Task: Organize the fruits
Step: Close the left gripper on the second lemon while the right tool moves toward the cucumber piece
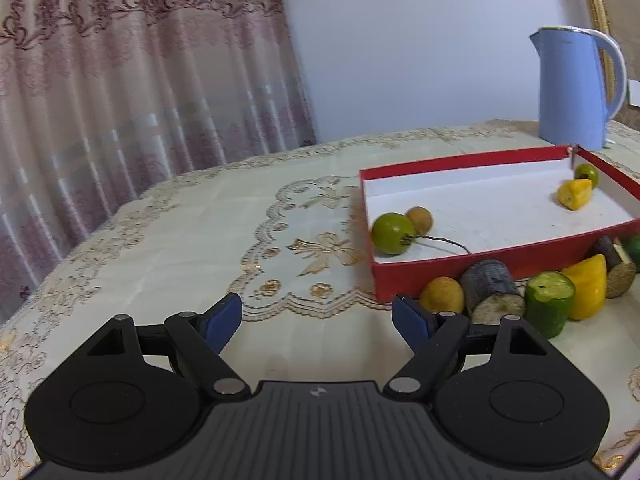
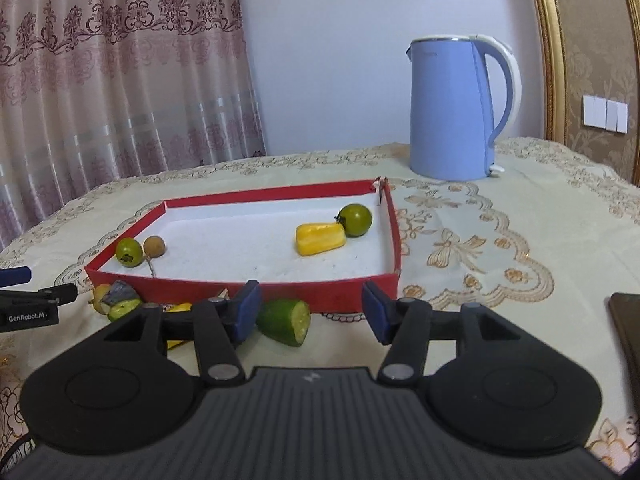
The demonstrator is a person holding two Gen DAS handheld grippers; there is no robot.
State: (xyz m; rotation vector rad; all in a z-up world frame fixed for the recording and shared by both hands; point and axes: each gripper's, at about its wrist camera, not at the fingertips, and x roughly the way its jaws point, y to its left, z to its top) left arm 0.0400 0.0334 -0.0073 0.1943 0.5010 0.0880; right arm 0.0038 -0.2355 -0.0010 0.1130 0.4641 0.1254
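A red box (image 1: pixel 520 258) with a white floor holds two green round fruits (image 1: pixel 392 234) (image 2: pixel 355 220), a brown longan (image 1: pixel 419 220) and a yellow piece (image 2: pixel 320 239). Along its near wall on the cloth lie a longan (image 1: pixel 442 295), a dark cut piece (image 1: pixel 492 292), a green cut piece (image 1: pixel 548 302) and a yellow piece (image 1: pixel 588 290). My left gripper (image 1: pixel 318 320) stands open over bare cloth, left of that row. My right gripper (image 2: pixel 312 314) is open; a green cut piece (image 2: pixel 286 322) lies between its fingers, close to the left pad and well apart from the right one.
A blue kettle (image 2: pixel 448 112) stands behind the box at the back right. A dark flat object (image 2: pixel 624 328) lies at the right edge of the right wrist view. A curtain hangs beyond the table's left edge. The embroidered tablecloth (image 1: pixel 280 240) stretches left of the box.
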